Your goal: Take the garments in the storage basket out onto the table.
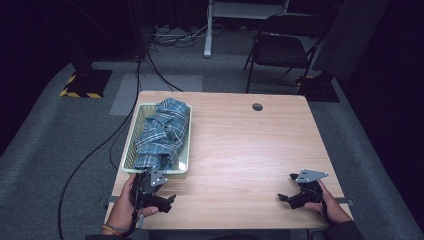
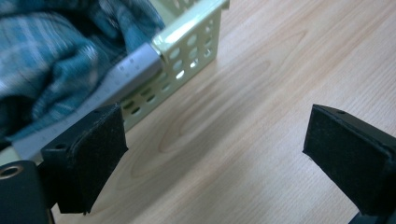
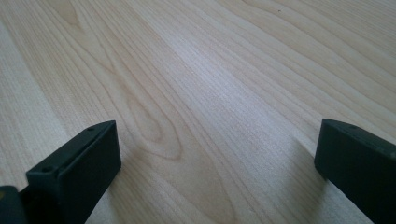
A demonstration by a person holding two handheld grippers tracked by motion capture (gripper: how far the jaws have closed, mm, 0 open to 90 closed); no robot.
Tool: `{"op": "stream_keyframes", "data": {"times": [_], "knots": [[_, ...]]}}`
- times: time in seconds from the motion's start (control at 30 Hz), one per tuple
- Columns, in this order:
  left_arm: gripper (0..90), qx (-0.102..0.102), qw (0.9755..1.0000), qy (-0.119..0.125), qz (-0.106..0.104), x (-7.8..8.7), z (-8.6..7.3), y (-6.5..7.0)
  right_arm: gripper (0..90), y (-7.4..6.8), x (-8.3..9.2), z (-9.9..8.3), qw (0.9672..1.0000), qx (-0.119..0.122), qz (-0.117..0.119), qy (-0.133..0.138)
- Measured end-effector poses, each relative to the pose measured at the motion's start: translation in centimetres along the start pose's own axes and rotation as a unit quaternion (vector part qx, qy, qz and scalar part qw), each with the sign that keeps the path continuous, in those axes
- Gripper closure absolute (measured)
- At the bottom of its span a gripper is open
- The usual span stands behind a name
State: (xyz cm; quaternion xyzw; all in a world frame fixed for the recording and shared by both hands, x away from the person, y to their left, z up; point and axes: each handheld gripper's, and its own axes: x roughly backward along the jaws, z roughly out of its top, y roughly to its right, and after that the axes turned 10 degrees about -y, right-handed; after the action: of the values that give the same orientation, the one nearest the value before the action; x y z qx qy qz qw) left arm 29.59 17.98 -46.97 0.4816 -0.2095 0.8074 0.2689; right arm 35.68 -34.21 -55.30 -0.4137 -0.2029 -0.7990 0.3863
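Observation:
A pale yellow-green slotted basket [image 1: 131, 137] stands on the left side of the wooden table [image 1: 240, 145], holding a crumpled blue plaid cloth [image 1: 162, 132]. My left gripper [image 1: 167, 190] is just in front of the basket's near right corner, open, with only bare wood between its padded jaws. In the left gripper view [image 2: 217, 116] the basket corner [image 2: 196, 42] and the cloth [image 2: 56, 60] sit up and to the left, beside the left pad [image 2: 93, 144]. My right gripper [image 1: 287, 186] is near the table's front right, also open over bare wood [image 3: 219, 128].
A round cable hole [image 1: 257, 106] is set near the table's far edge. Beyond the table are a black folding chair [image 1: 280, 50], a white stand [image 1: 210, 30] and cables on grey carpet. A black cable [image 1: 95, 150] runs along the floor on the left.

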Motion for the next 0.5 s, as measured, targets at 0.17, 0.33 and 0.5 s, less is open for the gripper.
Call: {"op": "stream_keyframes", "data": {"times": [0.17,0.33,0.5], "knots": [[5.5,0.006,0.9998,0.017,0.002,0.6,0.7,-0.4,0.5,0.0,0.0,0.0,1.0,0.0,0.0,0.0],[5.5,0.007,0.9996,0.026,0.005,0.9,1.6,-0.6,0.5,0.0,0.0,0.0,1.0,0.0,0.0,0.0],[5.5,0.009,0.9994,0.033,0.006,1.2,2.3,-0.9,0.5,0.0,0.0,0.0,1.0,0.0,0.0,0.0]]}}
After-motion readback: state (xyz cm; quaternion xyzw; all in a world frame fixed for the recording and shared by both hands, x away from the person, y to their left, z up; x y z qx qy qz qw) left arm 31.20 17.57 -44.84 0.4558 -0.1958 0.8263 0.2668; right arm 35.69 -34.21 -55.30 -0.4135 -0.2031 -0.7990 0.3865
